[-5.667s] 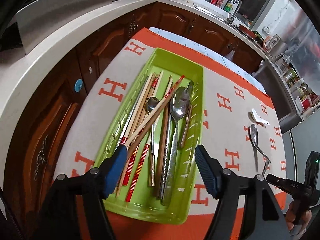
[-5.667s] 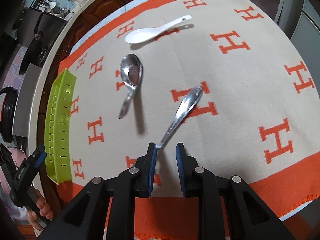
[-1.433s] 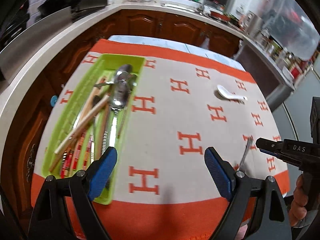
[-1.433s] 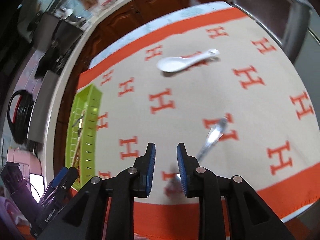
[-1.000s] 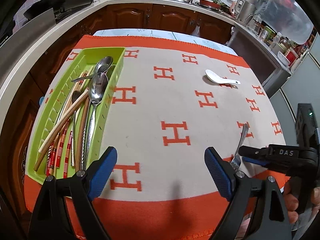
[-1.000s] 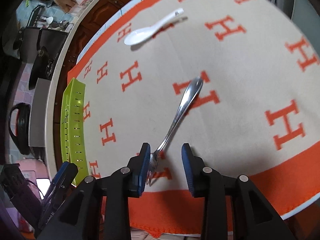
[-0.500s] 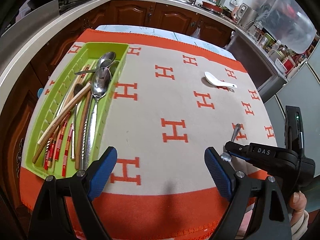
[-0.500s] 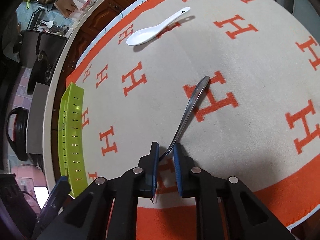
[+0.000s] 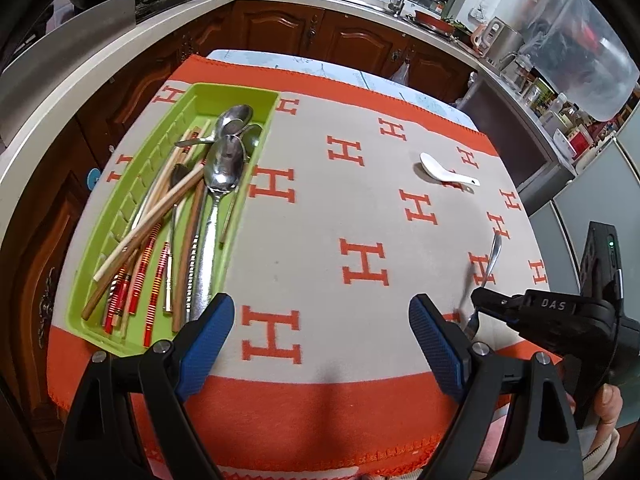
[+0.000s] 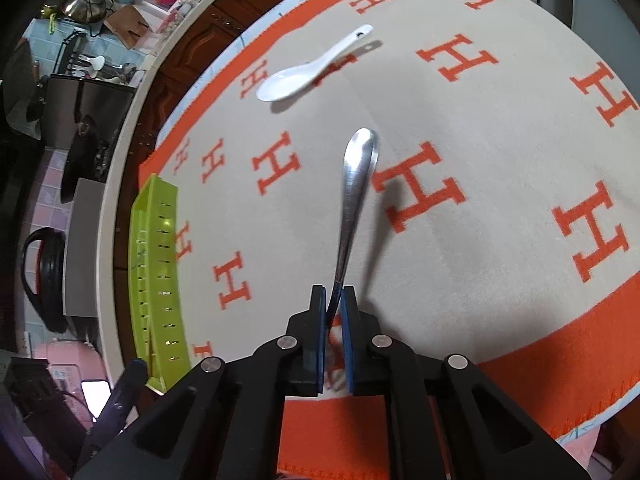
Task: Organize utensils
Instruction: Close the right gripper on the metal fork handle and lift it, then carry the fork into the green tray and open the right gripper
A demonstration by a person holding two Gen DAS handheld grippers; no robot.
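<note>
Stainless steel shows in the right wrist view as a fork [image 10: 354, 196] whose handle points away from the camera, its neck pinched between the blue pads of the right gripper [image 10: 334, 300], which is clenched on it; the tines sit hidden low between the pads. The handle end hangs above its own shadow on the cloth, so the fork is tilted off the surface. The left gripper [image 9: 322, 320] hovers over the near edge of the table with its jaws spread wide and nothing between them. Under both lies a beige tablecloth [image 9: 320, 208] with orange H letters and an orange border. On its left side stands a lime green plastic tray [image 9: 120, 216] holding metal spoons [image 9: 224, 164], wooden chopsticks [image 9: 148, 228] and red-striped chopsticks [image 9: 138, 280], piled loosely and crossing one another. A white ceramic soup spoon [image 9: 442, 170] lies alone on the cloth toward the far right, well apart from the tray and from the fork. A hand [image 9: 606, 404] grips the right gripper's handle at the lower right of the left wrist view.
</note>
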